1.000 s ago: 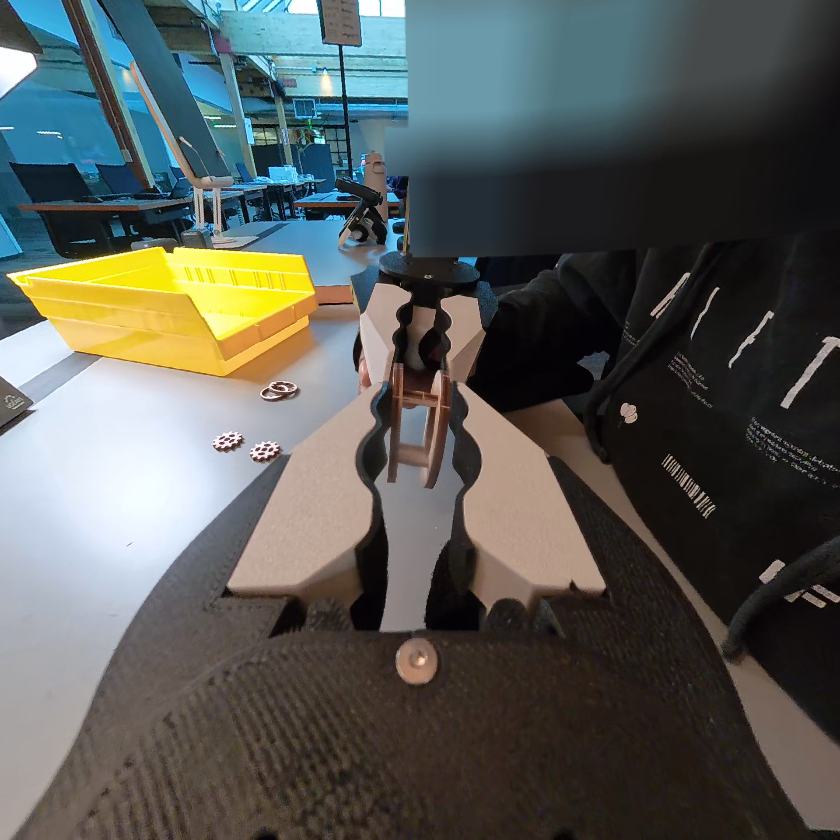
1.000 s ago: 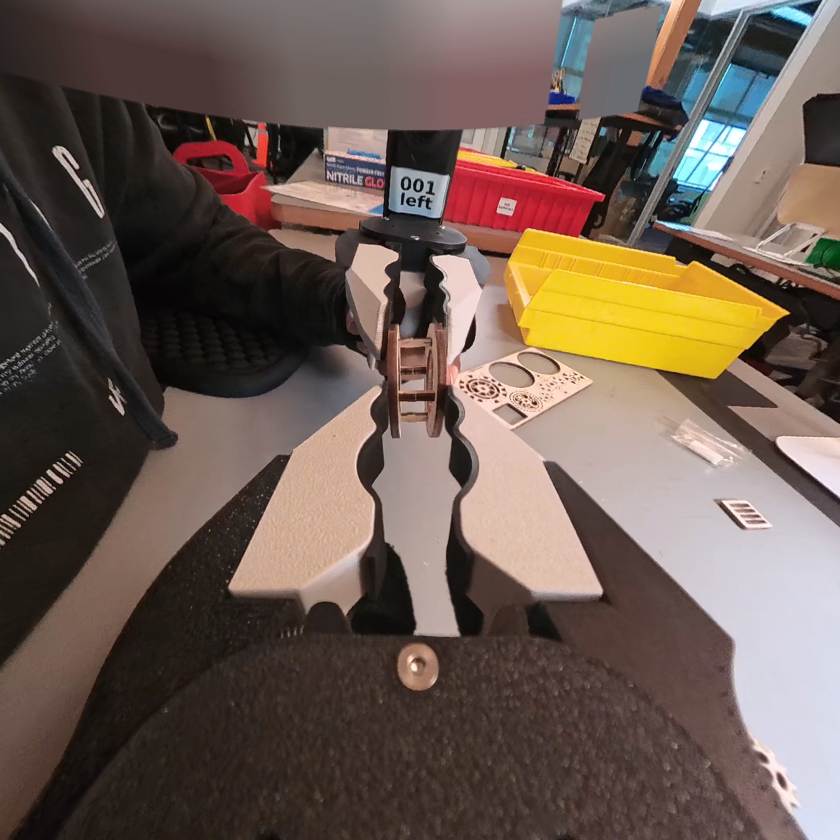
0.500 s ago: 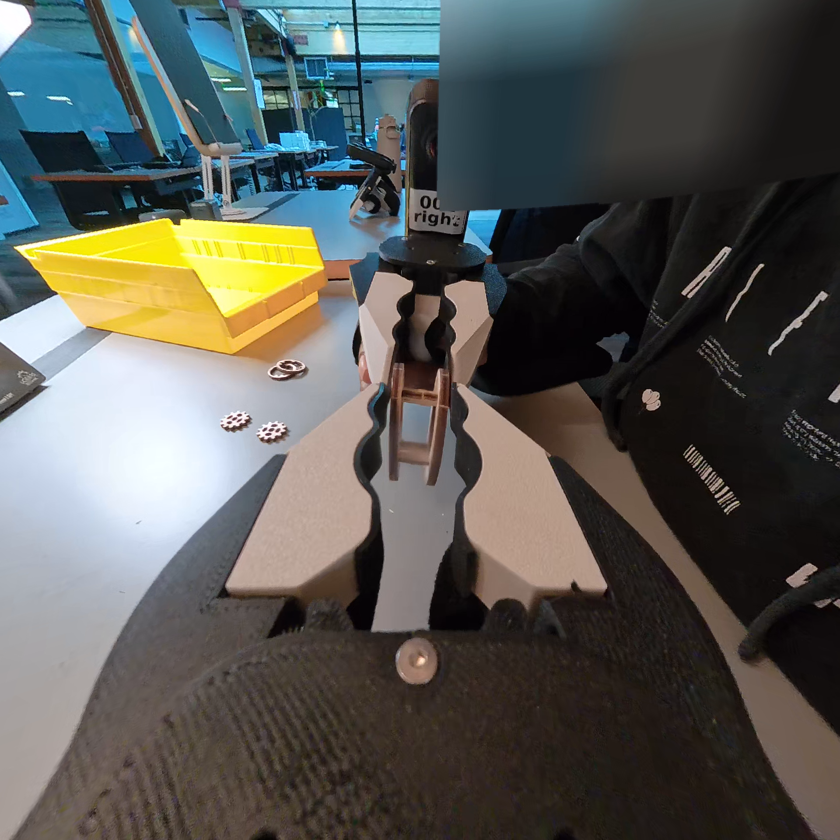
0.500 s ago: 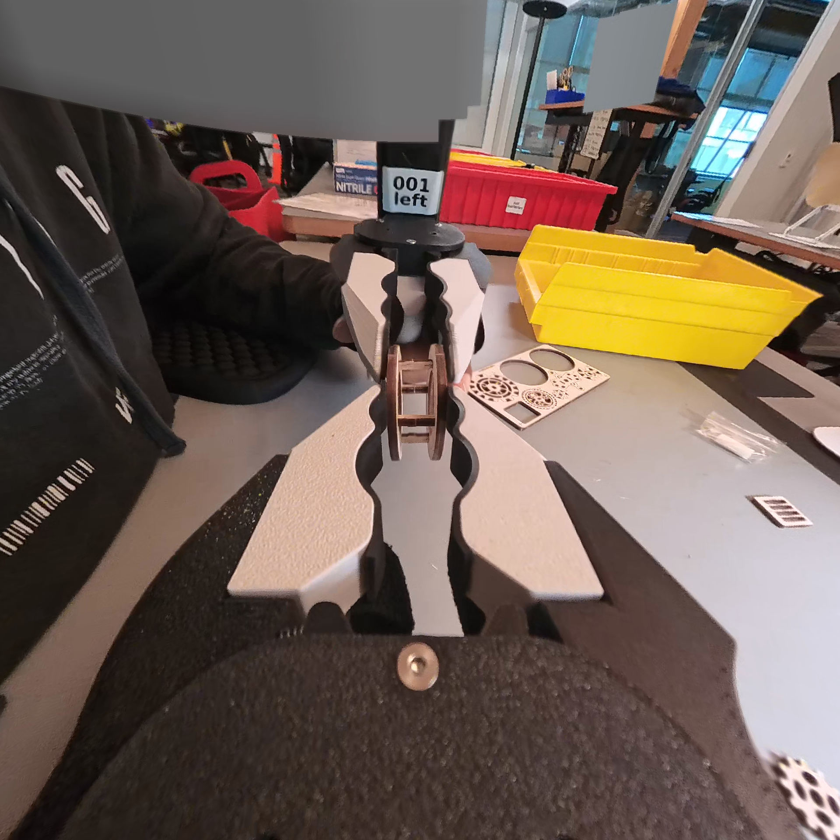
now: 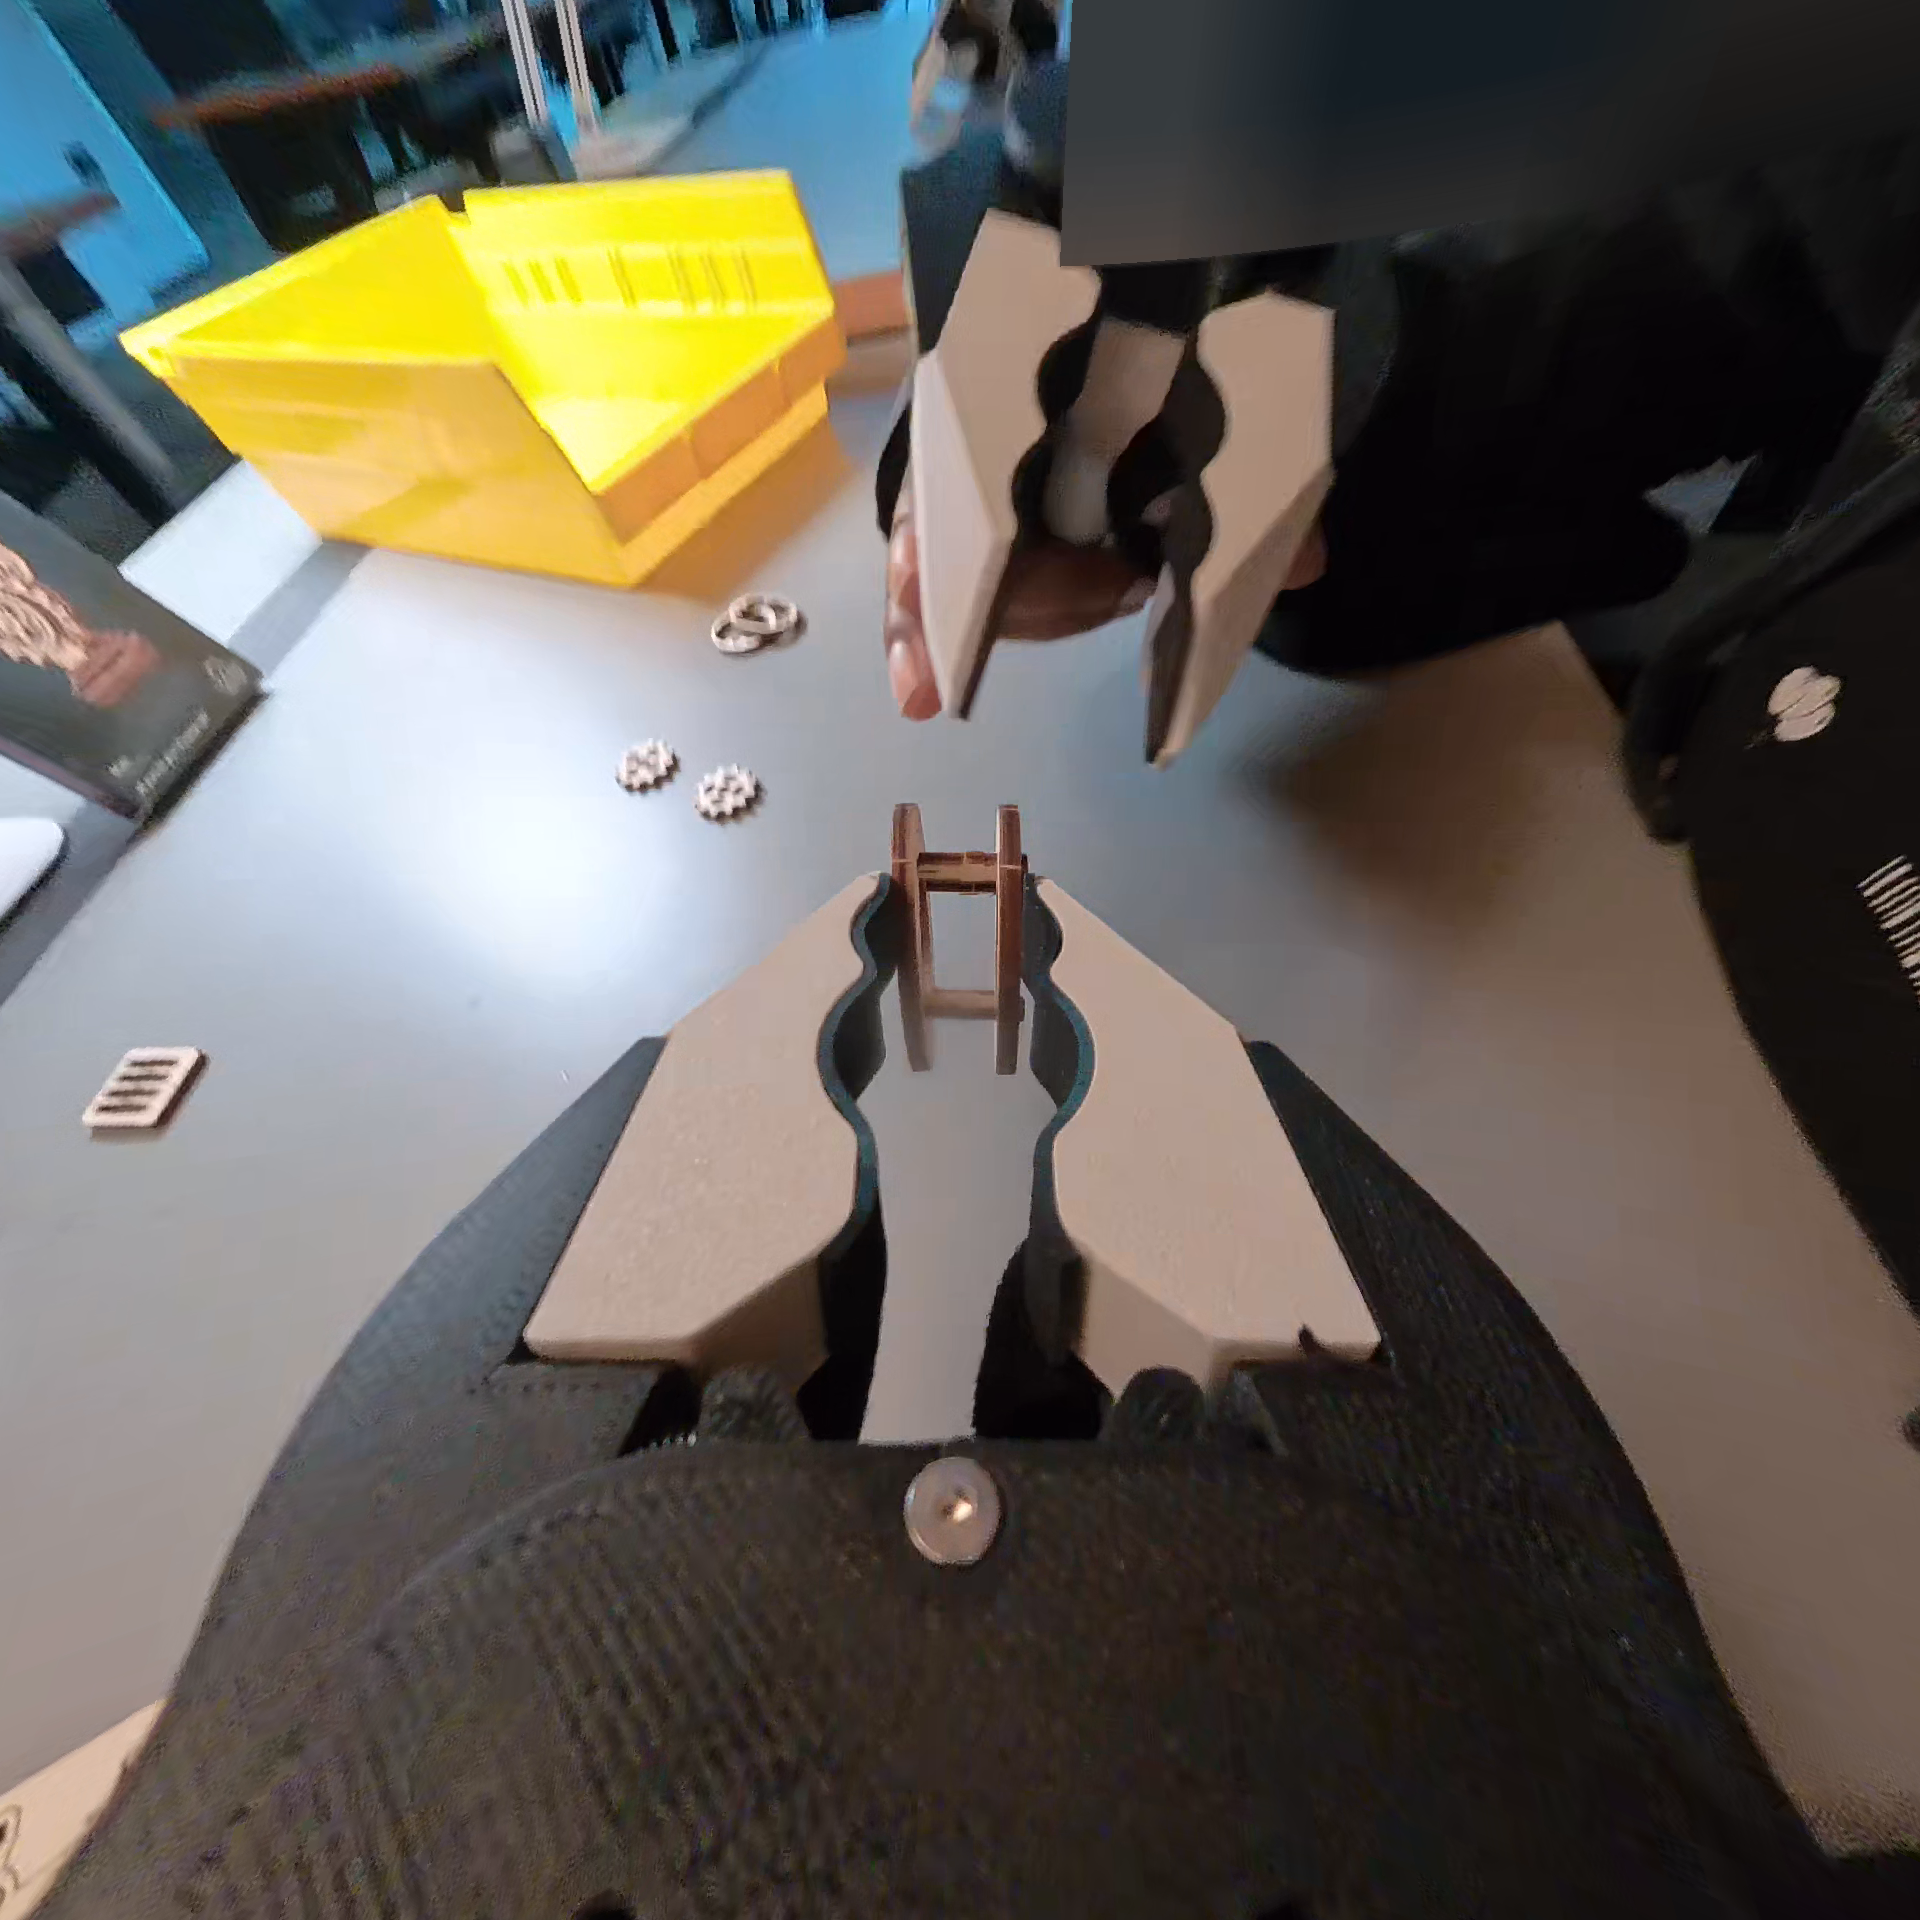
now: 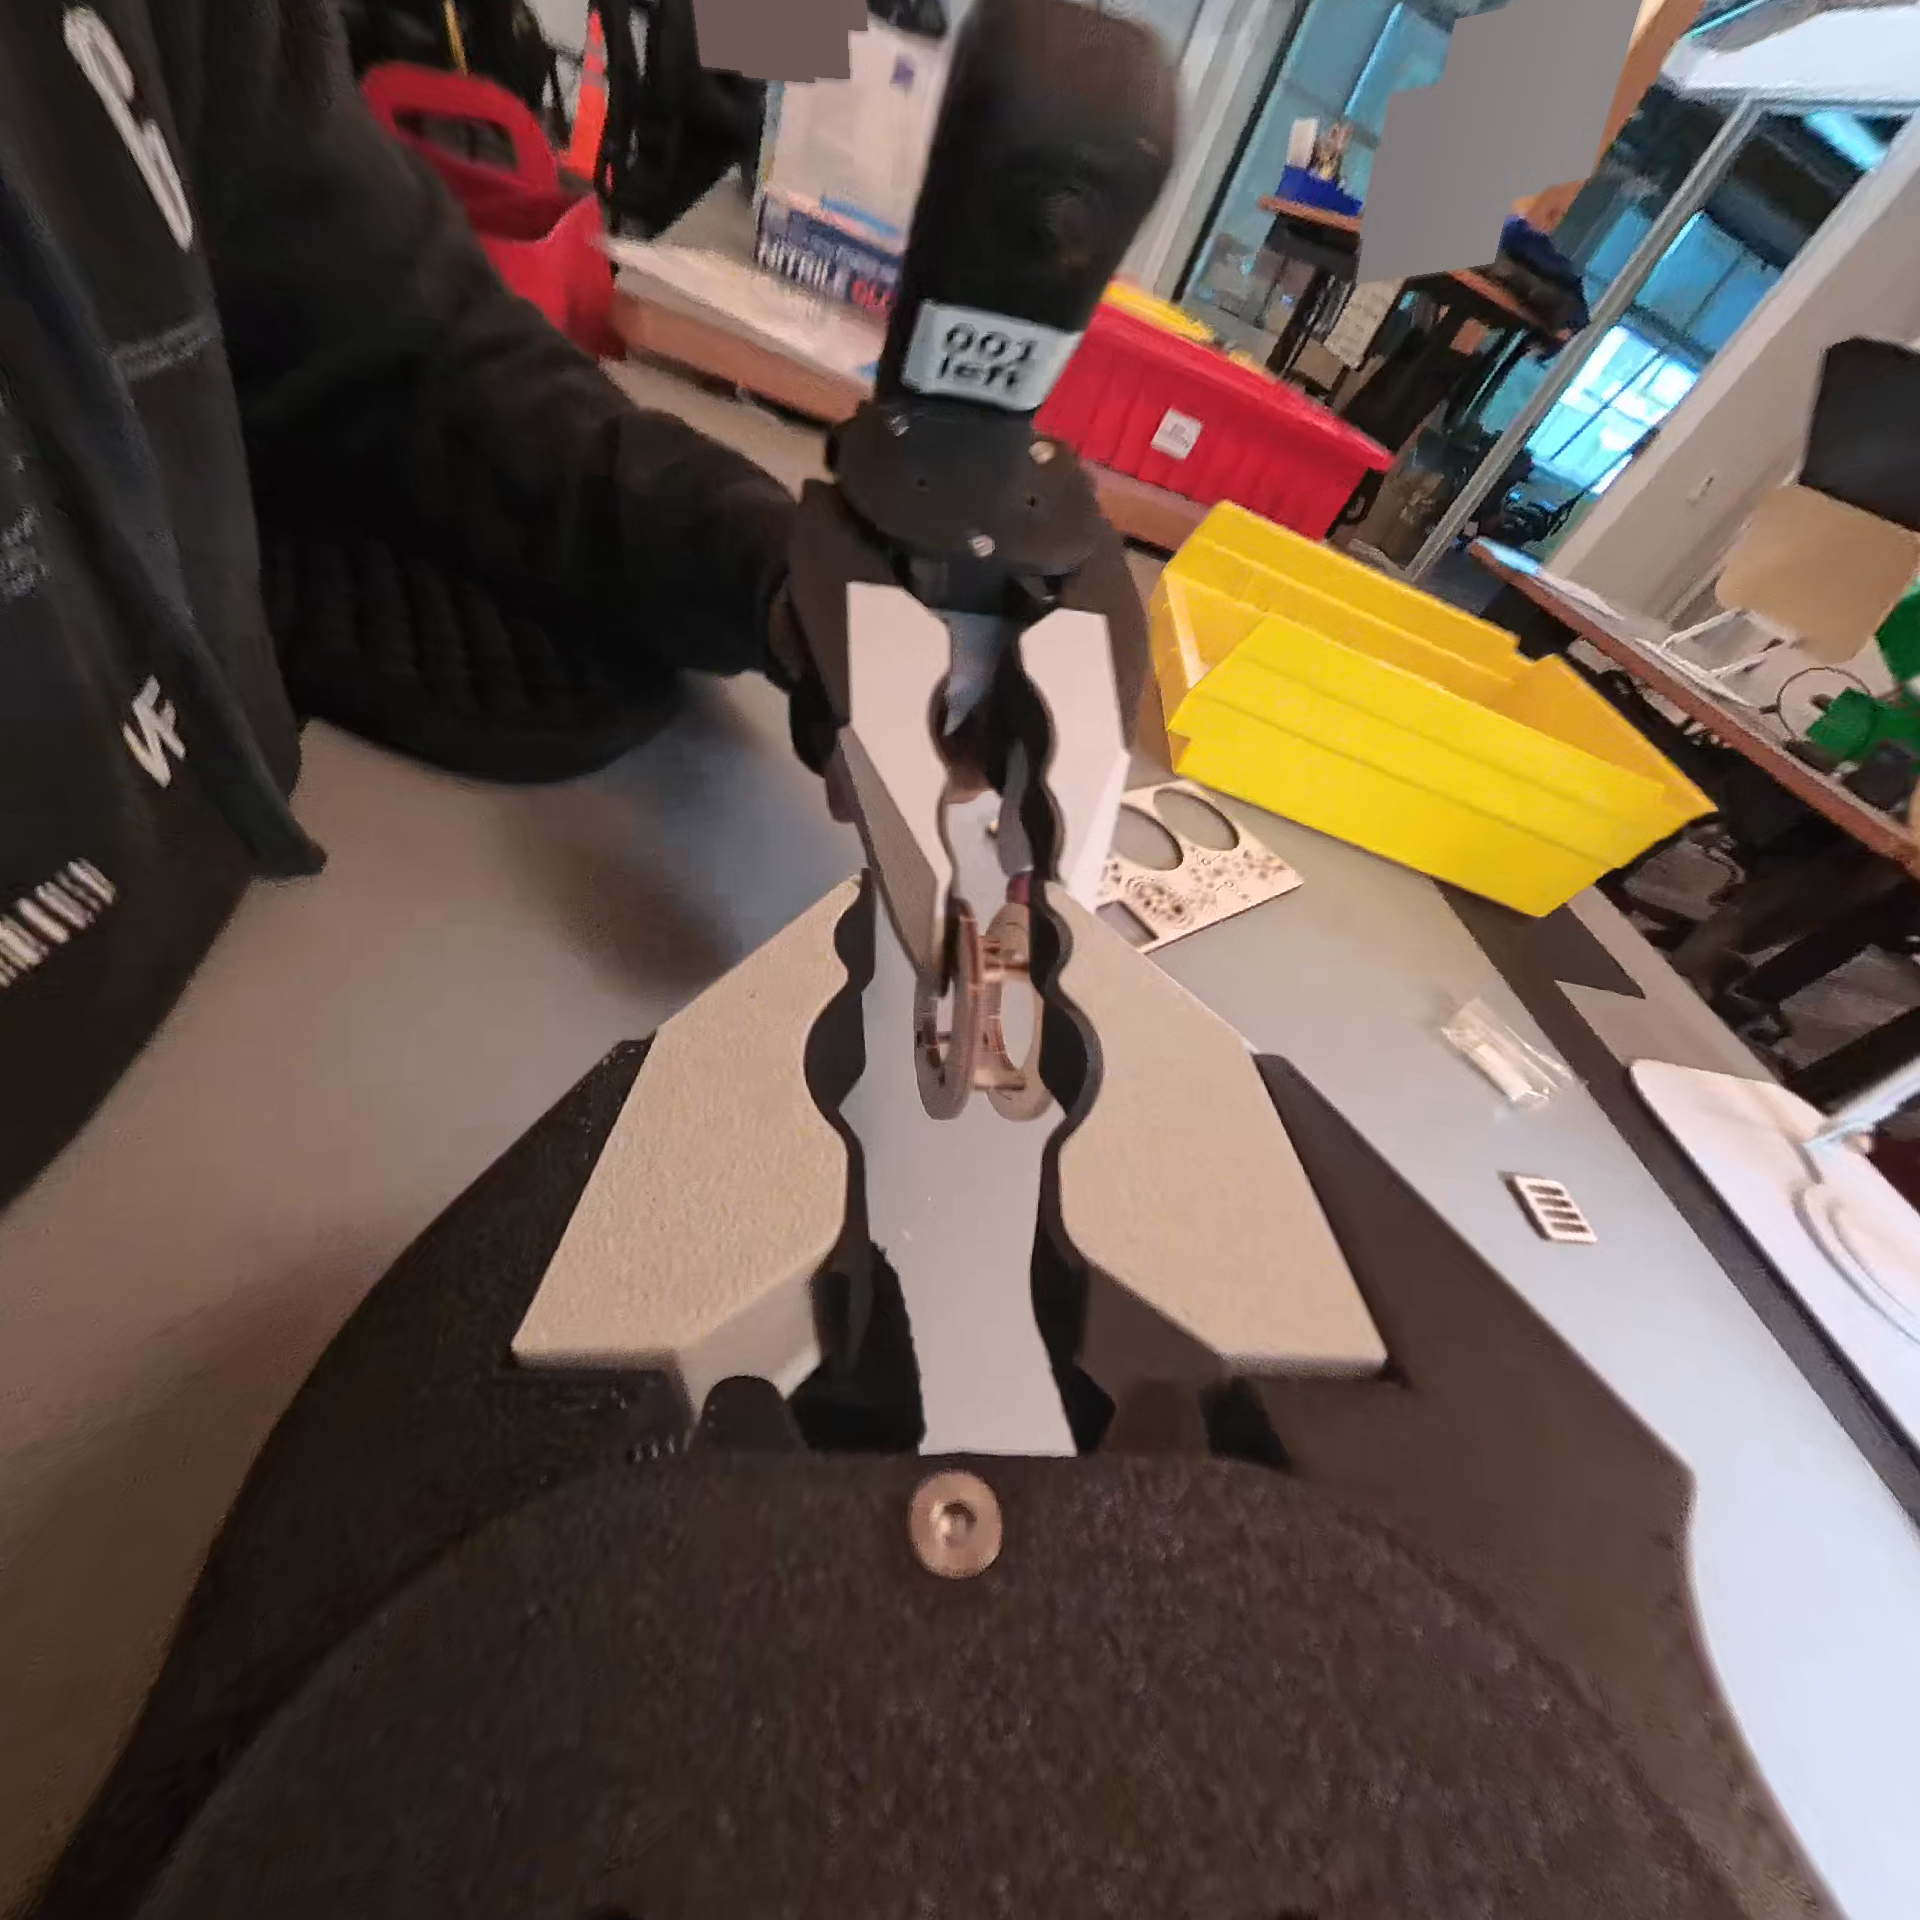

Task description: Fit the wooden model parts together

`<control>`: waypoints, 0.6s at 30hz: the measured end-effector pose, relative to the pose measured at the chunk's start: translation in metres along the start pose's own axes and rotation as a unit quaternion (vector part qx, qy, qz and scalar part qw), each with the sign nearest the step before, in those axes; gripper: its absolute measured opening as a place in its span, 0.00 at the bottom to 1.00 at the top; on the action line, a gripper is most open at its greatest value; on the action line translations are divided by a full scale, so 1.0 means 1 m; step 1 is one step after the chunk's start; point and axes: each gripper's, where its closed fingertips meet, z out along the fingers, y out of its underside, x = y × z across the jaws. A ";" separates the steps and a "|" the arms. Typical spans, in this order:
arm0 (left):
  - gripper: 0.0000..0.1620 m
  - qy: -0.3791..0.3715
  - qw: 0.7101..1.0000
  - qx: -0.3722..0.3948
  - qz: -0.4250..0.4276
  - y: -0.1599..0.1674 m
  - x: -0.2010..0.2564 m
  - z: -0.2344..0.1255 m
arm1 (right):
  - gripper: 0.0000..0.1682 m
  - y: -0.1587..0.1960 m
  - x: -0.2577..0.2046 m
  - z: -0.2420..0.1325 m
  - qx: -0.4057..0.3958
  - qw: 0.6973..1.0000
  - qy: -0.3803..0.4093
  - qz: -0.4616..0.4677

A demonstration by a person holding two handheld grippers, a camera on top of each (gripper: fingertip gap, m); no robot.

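My left gripper (image 5: 961, 883) clamps the brown wooden spool of two discs joined by crossbars (image 5: 958, 935) above the grey table (image 5: 416, 935). At 12 o'clock, my right gripper (image 5: 1060, 727) hangs apart from it, fingers spread, empty. At 10 o'clock lie two small wooden gears (image 5: 686, 779); beyond them, a yellow plastic bin (image 5: 499, 374).

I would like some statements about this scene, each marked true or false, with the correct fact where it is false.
1. The left gripper is shut on the wooden spool. True.
2. The right gripper also clamps the spool. False: in the left wrist view its fingers are spread, clear of the spool.
3. Two small gears lie on the table. True.
4. The bin is red. False: it is yellow.
5. Two rings lie inside the bin. False: they lie on the table before it.
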 end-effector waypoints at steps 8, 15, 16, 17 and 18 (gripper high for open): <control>0.13 0.004 0.997 -0.079 -0.001 0.024 0.006 0.011 | 0.15 0.037 -0.017 0.021 -0.088 0.995 -0.033 -0.028; 0.13 0.013 0.994 -0.110 -0.005 0.037 0.011 0.017 | 0.09 0.062 -0.020 0.024 -0.171 0.981 -0.022 -0.088; 0.13 0.015 0.993 -0.114 -0.006 0.038 0.011 0.017 | 0.09 0.064 -0.020 0.024 -0.177 0.980 -0.020 -0.092; 0.13 0.016 0.993 -0.113 -0.009 0.039 0.011 0.018 | 0.09 0.064 -0.020 0.024 -0.175 0.980 -0.019 -0.092; 0.13 0.018 0.994 -0.111 -0.014 0.038 0.011 0.018 | 0.09 0.064 -0.020 0.024 -0.175 0.981 -0.019 -0.086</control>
